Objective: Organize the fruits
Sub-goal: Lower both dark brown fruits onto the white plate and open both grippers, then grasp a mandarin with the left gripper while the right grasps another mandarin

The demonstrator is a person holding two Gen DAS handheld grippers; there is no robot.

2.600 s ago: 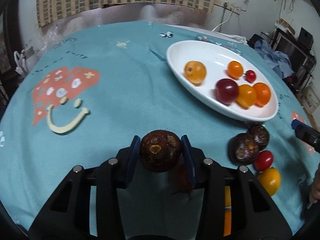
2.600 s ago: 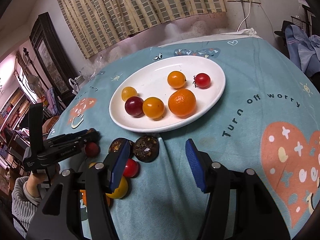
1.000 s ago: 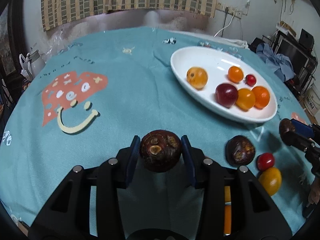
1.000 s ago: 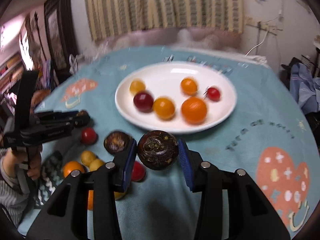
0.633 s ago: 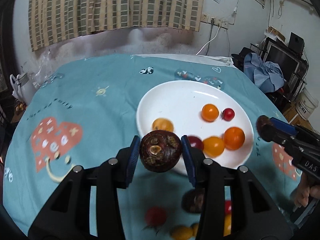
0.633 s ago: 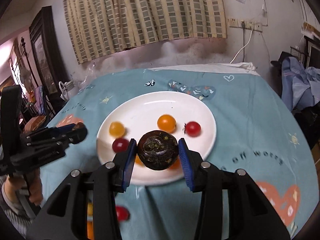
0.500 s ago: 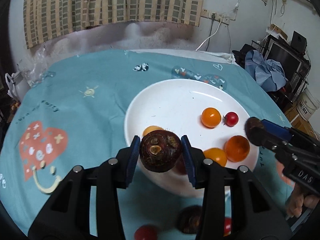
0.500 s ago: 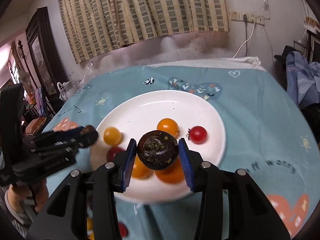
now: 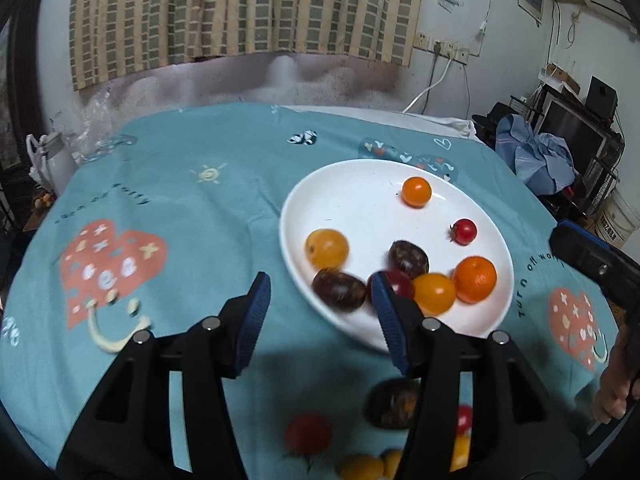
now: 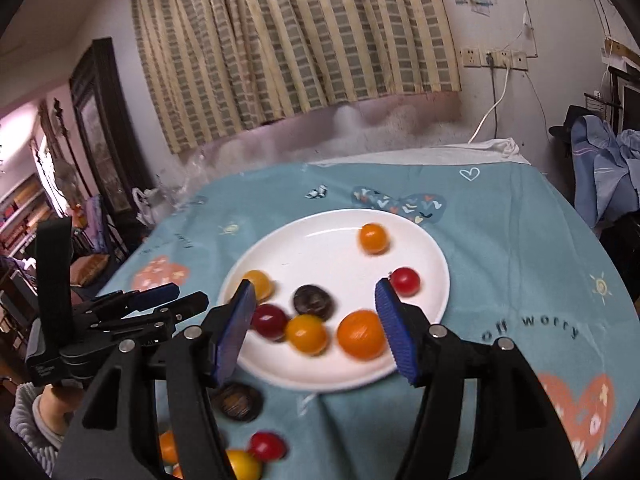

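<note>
From the left wrist view, the left gripper [image 9: 320,316] is opening with nothing between its pads, hanging above the near rim of the white plate [image 9: 360,176]. A dark round fruit [image 9: 339,289] sits blurry right inside that rim, another dark one [image 9: 409,259] just past it, so I'd guess both just landed

Right wrist view: the right gripper [image 10: 314,326] is spreading too, empty, over the same plate. More loose fruit [image 10: 239,401] waits on the teal tablecloth [image 10: 520,240] in front of the plate, probably next up
</note>
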